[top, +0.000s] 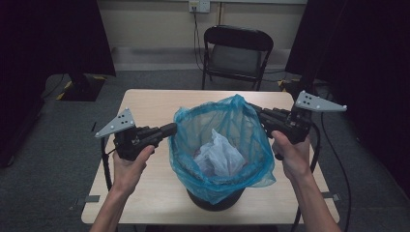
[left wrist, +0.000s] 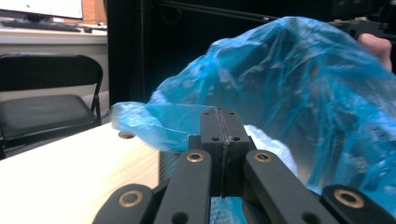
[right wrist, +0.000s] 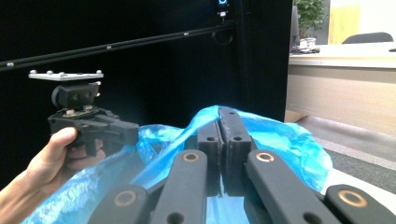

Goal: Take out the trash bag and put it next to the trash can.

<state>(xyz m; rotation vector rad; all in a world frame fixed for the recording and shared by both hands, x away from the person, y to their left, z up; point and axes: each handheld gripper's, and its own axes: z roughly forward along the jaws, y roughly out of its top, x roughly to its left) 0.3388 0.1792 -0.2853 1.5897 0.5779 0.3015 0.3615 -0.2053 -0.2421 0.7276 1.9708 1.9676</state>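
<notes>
A blue plastic bag point(top: 227, 121) lines a black bin point(top: 212, 200) that stands on the wooden table point(top: 145, 106). Crumpled white plastic point(top: 220, 154) lies inside it. My left gripper point(top: 171, 128) meets the bag's left rim, and in the left gripper view its jaws point(left wrist: 221, 114) stand pressed together with the blue film point(left wrist: 299, 88) right at their tips. My right gripper point(top: 256, 113) is shut on the right rim, which is pulled up higher than the left. In the right gripper view the bag point(right wrist: 289, 140) rises to a peak at the closed tips point(right wrist: 219, 114), and the left gripper point(right wrist: 134, 133) shows farther off.
A black folding chair point(top: 237, 53) stands behind the table's far edge. Dark curtains hang on both sides. Cables trail from both grippers over the table's sides. Bare tabletop lies left of the bin and beyond it.
</notes>
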